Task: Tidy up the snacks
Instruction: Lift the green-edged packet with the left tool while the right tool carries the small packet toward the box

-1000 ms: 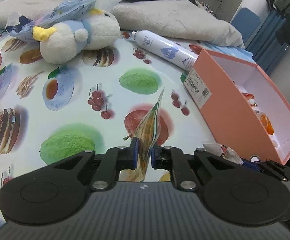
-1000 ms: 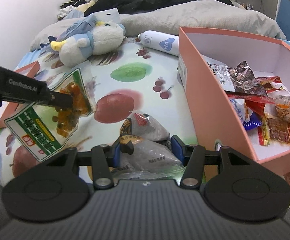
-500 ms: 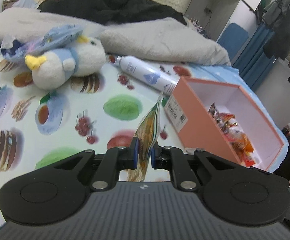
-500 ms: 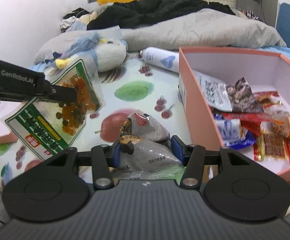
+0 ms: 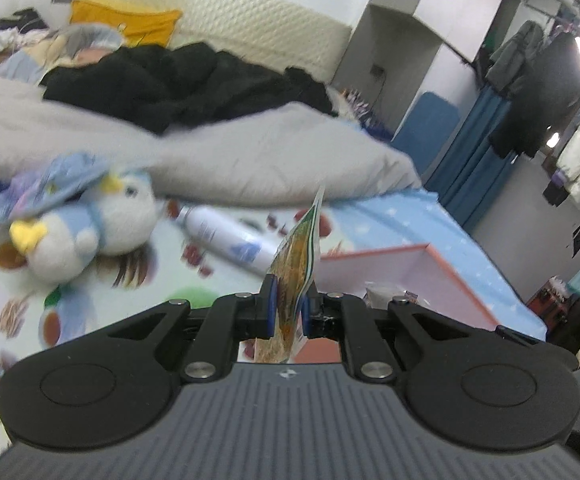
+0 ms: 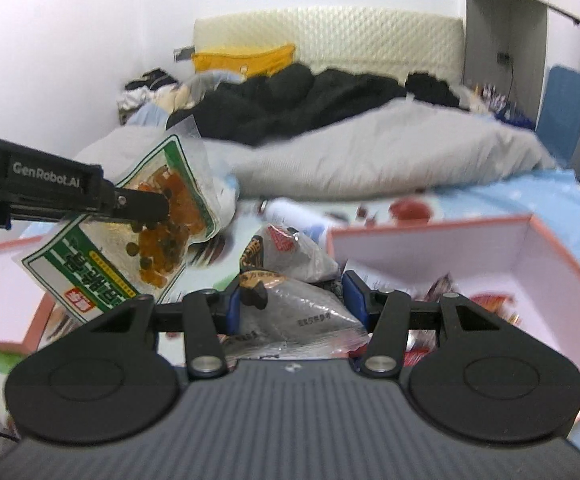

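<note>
Left hand-held gripper (image 5: 286, 308) has its blue pads nearly closed on a green-bordered snack pouch (image 5: 295, 276), which stands edge-on between them. From the right wrist view the same gripper (image 6: 146, 206) reaches in from the left, its fingers pinched on the pouch (image 6: 130, 236); orange and dark pieces show through the clear window, and the pouch hangs tilted in the air above the bed.

Right hand-held gripper (image 6: 291, 300) stands about half open, pressed on a grey, crinkled snack bag (image 6: 290, 292) that fills the gap between the 2 blue pads and is lifted clear of the bed.

Below and to the right lies an open pink box (image 6: 549, 256) with white inner walls; a few red and dark packets (image 6: 489, 304) lie in it, partly hidden by the gripper. A second pink piece (image 6: 14, 292), perhaps its lid, lies at the left under the pouch.

Beyond, on a fruit-printed sheet (image 5: 170, 280), a white bottle (image 5: 230, 242) lies on its side just beside a plush bird (image 5: 90, 232). Further back lie a grey blanket (image 5: 270, 152) and black clothing (image 5: 178, 80), both blurred.
</note>
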{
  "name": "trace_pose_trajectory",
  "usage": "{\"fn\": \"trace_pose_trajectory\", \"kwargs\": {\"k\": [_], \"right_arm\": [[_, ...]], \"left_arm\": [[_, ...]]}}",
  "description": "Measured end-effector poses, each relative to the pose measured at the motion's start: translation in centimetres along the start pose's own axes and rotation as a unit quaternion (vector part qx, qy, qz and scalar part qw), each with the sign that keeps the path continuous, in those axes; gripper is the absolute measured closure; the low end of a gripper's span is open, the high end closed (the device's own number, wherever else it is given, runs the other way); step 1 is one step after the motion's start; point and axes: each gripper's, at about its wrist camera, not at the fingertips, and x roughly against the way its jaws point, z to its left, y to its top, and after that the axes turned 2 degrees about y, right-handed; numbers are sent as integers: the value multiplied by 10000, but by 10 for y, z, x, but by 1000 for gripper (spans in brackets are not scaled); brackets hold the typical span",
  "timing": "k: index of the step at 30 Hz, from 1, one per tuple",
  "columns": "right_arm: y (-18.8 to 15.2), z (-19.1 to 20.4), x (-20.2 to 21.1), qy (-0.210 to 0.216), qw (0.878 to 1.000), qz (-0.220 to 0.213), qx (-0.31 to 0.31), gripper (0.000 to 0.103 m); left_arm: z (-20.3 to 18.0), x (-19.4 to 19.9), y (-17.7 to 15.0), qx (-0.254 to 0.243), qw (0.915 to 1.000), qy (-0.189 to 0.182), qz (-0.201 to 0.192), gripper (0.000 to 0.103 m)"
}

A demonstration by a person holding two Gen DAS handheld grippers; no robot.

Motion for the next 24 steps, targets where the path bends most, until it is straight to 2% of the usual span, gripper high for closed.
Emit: {"fn": "trace_pose_trajectory", "kwargs": {"k": [6, 11, 18, 24], "right_arm": [[30, -23, 12, -229, 9990, -381, 13, 50], [42, -47, 21, -506, 9970, -584, 47, 50], [32, -89, 16, -818, 9949, -536, -239, 50], [8, -118, -3, -958, 9939, -273, -468, 49]], "left_arm": [[-24, 2, 30, -1, 9994, -209, -259, 89], [-47, -9, 40, -11, 9985, -439, -339, 89], [-80, -42, 33, -95, 9977, -666, -69, 89], [-105, -84, 20, -291, 9972, -636, 265, 89]]}}
